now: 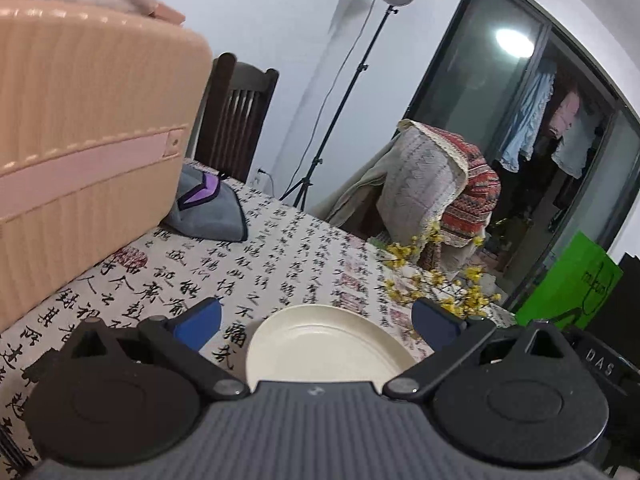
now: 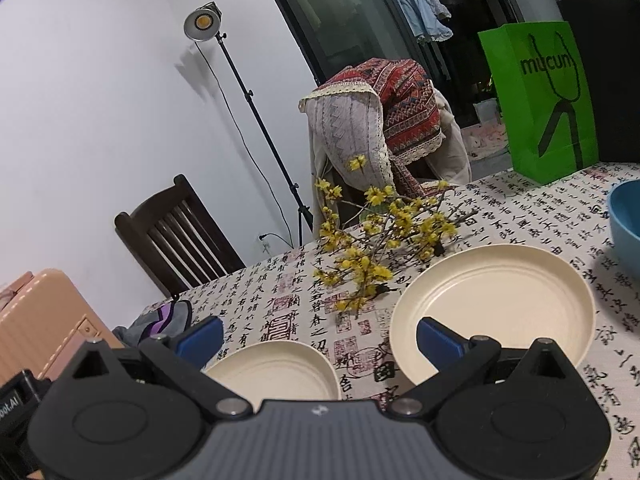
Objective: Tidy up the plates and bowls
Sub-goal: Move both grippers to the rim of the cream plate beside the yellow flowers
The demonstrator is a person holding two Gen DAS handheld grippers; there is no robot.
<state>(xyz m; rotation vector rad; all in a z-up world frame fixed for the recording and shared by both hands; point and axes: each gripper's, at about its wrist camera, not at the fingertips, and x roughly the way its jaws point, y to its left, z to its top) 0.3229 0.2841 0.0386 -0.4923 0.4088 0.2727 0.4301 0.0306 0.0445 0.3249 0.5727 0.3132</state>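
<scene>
Hovering low over the calligraphy-printed worktop point(image 1: 280, 256), the left gripper point(image 1: 316, 320) is spread wide and grips nothing — a cream plate point(image 1: 324, 340) lies between its blue pads, at the bottom centre of the left wrist view. The right gripper point(image 2: 320, 338) is equally wide and empty; a small cream plate point(image 2: 276, 372) sits just below its left pad, a larger cream plate point(image 2: 496, 304) behind its right pad, and a blue bowl point(image 2: 626, 224) at the right edge. Yellow flower sprigs point(image 2: 376, 248) lie beyond the plates.
</scene>
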